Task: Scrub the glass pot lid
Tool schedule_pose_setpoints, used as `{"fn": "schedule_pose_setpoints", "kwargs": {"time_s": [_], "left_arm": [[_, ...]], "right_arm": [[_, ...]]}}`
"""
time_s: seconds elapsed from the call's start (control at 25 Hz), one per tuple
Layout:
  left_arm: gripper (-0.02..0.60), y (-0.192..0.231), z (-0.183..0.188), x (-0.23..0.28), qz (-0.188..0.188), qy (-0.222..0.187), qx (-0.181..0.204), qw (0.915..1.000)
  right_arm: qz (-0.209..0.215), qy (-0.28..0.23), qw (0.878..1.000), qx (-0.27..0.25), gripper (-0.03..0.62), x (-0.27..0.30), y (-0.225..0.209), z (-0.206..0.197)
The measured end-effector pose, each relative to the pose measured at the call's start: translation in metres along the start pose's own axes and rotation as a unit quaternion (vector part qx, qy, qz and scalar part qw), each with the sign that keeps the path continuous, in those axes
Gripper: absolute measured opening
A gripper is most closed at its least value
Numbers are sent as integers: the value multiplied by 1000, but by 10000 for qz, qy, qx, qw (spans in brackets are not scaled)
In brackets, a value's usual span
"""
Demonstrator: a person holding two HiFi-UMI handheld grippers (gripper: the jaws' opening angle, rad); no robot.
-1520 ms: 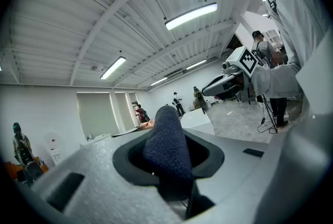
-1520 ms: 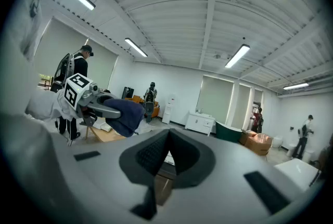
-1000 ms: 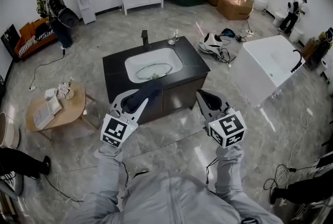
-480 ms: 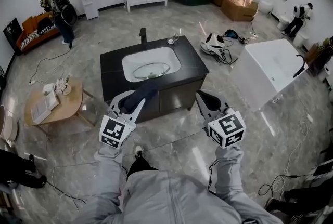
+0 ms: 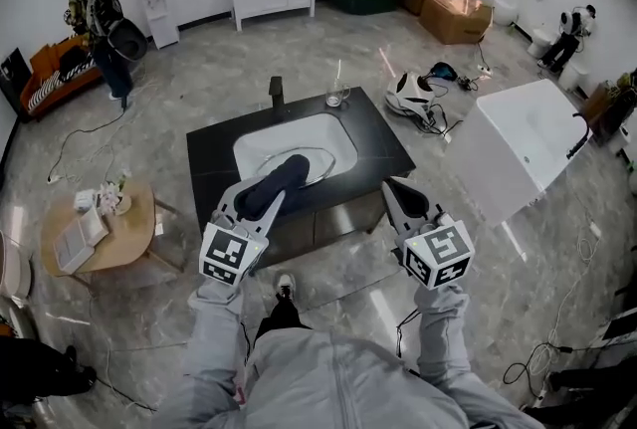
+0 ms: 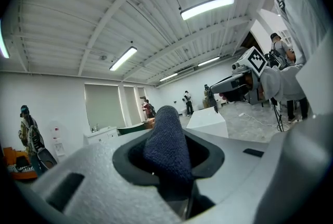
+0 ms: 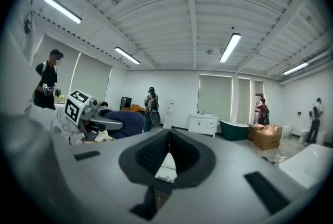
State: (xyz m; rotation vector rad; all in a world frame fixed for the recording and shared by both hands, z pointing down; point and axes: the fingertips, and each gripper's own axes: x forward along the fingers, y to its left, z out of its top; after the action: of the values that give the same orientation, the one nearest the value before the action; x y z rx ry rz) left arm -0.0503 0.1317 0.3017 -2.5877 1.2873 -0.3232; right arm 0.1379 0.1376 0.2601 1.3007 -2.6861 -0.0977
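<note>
Two grippers sit in front of the black tabletop (image 5: pixel 383 143), overlapping its near edge in the head view; how high they ride above it can't be read. The left gripper (image 5: pixel 261 201) has its fingers (image 6: pixel 97 186) clamped on a rolled dark blue cloth (image 6: pixel 166 145), which pokes out past the tips. The right gripper (image 5: pixel 400 198) holds nothing, and its fingers (image 7: pixel 148 154) are drawn together until the pads meet at the far end. The glass pot lid (image 5: pixel 320 156) lies down in the white sink (image 5: pixel 269 140) set into the tabletop, well apart from both grippers, so scrubbing has not begun. The lid is probably stiff, smooth and fairly weighty for its size. It would be slick if wet and liable to chip or crack against the basin, so it wants firm pressure without knocks. The sensible hold is the centre knob, or failing that the rim, pinned with the free right gripper while the cloth works the glass. The cloth is soft and will fold under load. Only an arc of the lid's rim shows, since the cloth and left gripper cover its near-left part. No knob can be made out, nor whether the lid lies dome up or dome down, nor whether the basin holds water. Neither gripper view shows the lid, as both cameras look out across the room. A faucet (image 5: pixel 277 91) and a small drinking glass (image 5: pixel 334 97) stand at the tabletop's far edge.
</note>
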Motion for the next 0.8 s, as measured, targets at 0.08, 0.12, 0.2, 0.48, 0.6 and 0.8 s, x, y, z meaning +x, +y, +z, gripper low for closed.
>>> {"fn": "schedule_pose_setpoints", "kwargs": {"time_s": [0.08,0.12,0.2,0.48,0.6,0.8], "left_arm": [[124,23,0,19,-128,-57,26,9999],[124,33,0,29,-198,-75,43,9998],[124,51,-2,46,-321,-75,66,9994],[124,107,-21,92,-584,-55,2,9983],[124,122,-32,109,-726,-11,-29,9974],[124,134,-55,141,-996,77,-185,9948]], "right_arm": [[-22,60,9999,-101,29,29,-5,6],[-46,71,9999,-107,29,42,-8,10],[-68,94,9999,-66,29,66,-14,15],[-153,224,9996,24,29,135,-29,15],[-193,330,9993,56,29,156,-34,9],[-336,577,9976,164,29,181,-39,-8]]}}
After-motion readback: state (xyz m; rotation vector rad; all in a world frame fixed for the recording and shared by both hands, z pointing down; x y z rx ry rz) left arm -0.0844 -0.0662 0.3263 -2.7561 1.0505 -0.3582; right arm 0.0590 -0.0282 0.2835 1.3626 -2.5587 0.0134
